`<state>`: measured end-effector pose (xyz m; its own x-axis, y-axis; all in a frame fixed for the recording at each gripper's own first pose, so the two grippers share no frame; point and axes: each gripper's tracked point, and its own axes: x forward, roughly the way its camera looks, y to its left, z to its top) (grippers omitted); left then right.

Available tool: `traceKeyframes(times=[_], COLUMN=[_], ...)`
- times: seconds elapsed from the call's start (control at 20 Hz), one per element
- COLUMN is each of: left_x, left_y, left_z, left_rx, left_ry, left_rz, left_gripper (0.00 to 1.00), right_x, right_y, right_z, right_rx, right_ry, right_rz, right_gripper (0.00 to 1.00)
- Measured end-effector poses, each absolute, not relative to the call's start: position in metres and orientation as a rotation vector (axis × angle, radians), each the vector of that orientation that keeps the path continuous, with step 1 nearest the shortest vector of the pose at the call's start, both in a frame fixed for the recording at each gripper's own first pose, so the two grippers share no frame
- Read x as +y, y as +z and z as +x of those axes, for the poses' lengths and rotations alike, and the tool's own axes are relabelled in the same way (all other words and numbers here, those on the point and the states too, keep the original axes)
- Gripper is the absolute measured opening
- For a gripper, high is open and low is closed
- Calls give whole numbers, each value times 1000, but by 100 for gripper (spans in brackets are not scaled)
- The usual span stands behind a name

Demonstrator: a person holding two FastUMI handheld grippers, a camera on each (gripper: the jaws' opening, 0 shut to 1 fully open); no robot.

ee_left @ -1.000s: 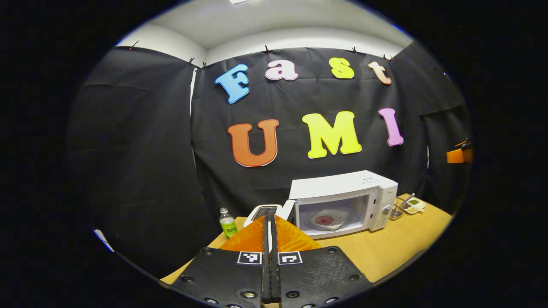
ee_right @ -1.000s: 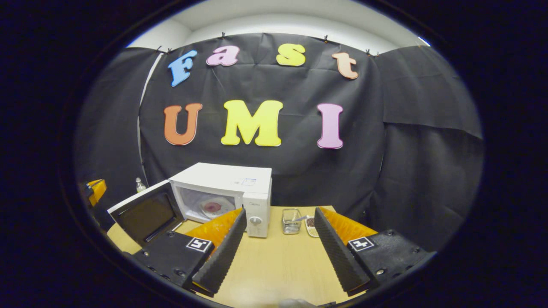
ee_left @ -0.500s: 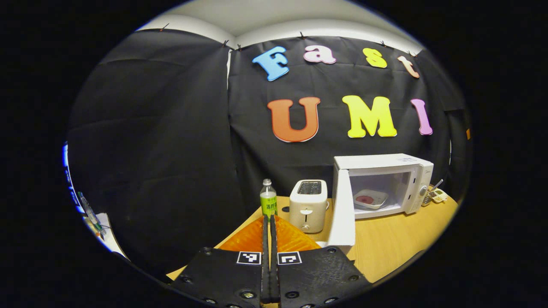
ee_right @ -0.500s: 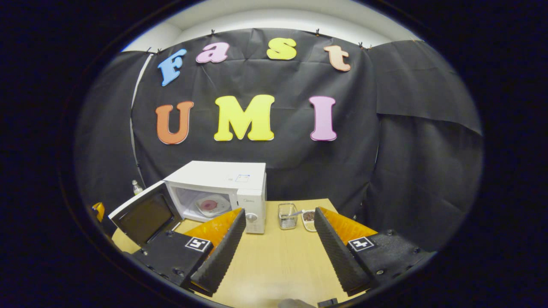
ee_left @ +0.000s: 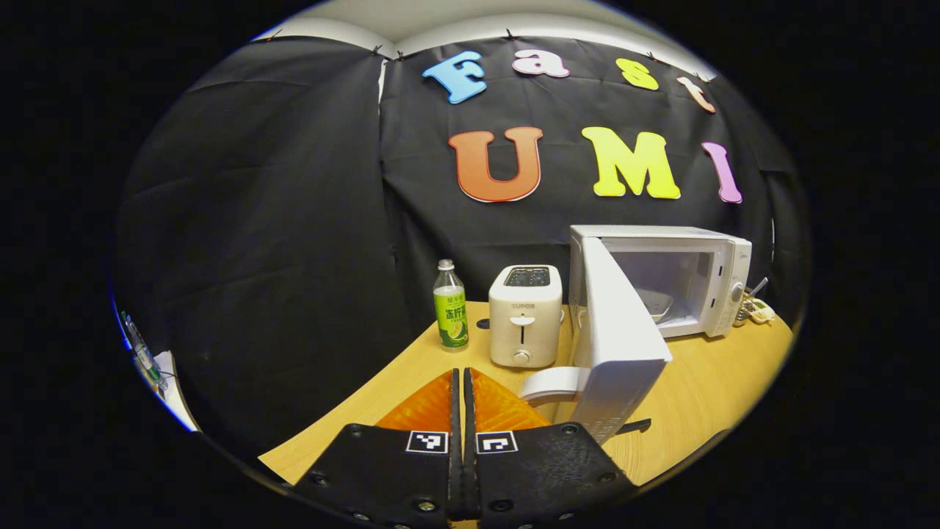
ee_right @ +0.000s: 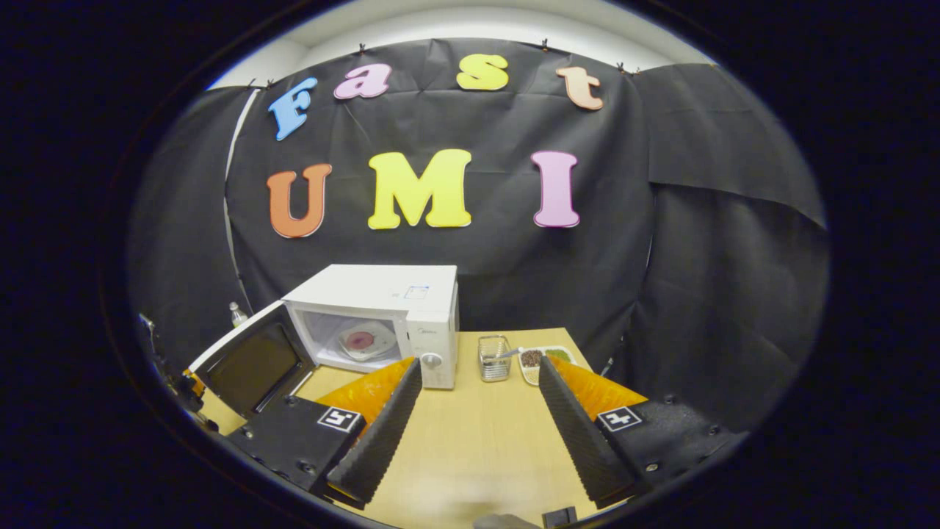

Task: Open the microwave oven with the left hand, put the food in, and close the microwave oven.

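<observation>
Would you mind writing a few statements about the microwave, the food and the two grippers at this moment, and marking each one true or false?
1. The microwave door stands open. True.
2. The plate of food is on the table in front of the microwave. False: it sits inside the microwave cavity.
3. The right gripper holds the plate. False: its fingers are spread wide over bare table with nothing between them.
4. The left gripper has its fingers pressed together. True; nothing is seen between them.
5. A toaster stands between a bottle and the microwave in the left gripper view. True.
6. The wire basket stands on top of the microwave. False: it stands on the table beside it.
</observation>
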<state>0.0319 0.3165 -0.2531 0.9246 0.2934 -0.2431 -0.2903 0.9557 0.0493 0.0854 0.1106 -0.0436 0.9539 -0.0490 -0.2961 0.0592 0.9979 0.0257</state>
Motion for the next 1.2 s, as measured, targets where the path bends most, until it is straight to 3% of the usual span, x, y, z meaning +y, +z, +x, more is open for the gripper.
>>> traceKeyframes(times=[0.05, 0.25, 0.3, 0.35, 0.65, 0.7, 0.85, 0.9, 1.2], left_x=[315, 280, 269, 256, 189, 178, 147, 138, 88], left_y=[-252, -242, -237, -236, -230, -233, -232, -230, -231], left_z=[30, 29, 30, 33, 46, 48, 57, 59, 78], left_rx=[250, 227, 210, 209, 190, 200, 198, 194, 196], left_ry=[288, 225, 204, 179, 65, 53, 10, -7, -79], left_rz=[6, 6, 20, 26, 0, -8, -15, -11, 9], left_gripper=[0, 0, 0, 0, 0, 0, 0, 0, 0], right_x=[110, 110, 110, 110, 110, 110, 107, 106, 100], right_y=[-44, -45, -44, -44, -44, -45, -44, -44, -44], right_z=[84, 76, 76, 76, 72, 71, 69, 70, 71], right_rx=[302, 315, 314, 315, 323, 330, 341, 342, 350], right_ry=[-57, -65, -68, -69, -70, -70, -78, -79, -95], right_rz=[39, 61, 61, 62, 77, 79, 83, 83, 92], right_gripper=[94, 94, 100, 94, 94, 100, 100, 94, 94])
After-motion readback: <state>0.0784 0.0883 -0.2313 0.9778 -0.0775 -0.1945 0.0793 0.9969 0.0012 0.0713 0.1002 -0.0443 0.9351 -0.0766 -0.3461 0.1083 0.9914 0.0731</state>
